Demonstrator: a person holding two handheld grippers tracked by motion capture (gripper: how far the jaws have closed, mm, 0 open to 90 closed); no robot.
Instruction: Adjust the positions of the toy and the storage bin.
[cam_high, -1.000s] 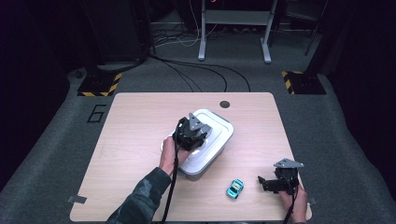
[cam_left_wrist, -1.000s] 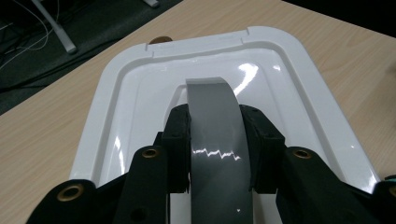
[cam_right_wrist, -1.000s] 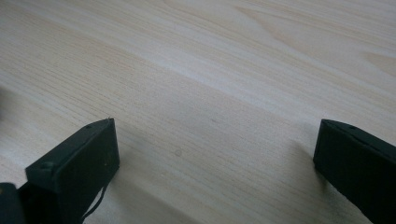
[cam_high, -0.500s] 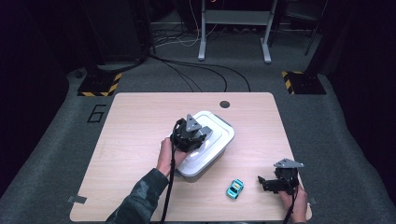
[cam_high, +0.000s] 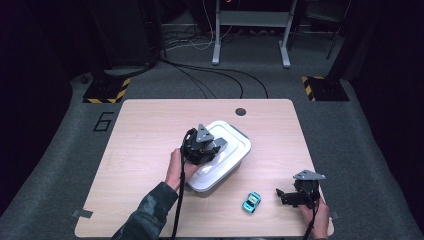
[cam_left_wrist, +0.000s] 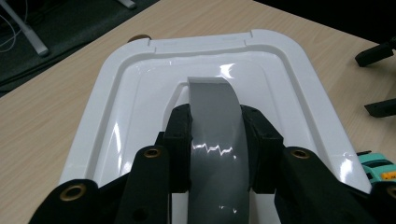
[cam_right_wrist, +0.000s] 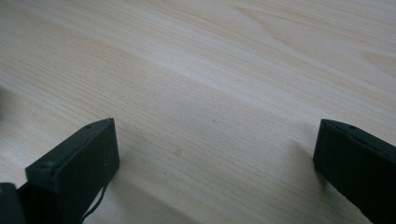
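- A pale wooden table stands on grey carpet, where a black "6" is marked beside the table's left edge.
- A white plastic lidded box sits at the table's middle, its grey arched handle on the lid.
- The left gripper is clamped on that handle, one jaw on either side.
- The right gripper rests near the front right corner, jaws wide apart over bare wood.
- A small turquoise toy car lies between the box and the right gripper, touching neither.
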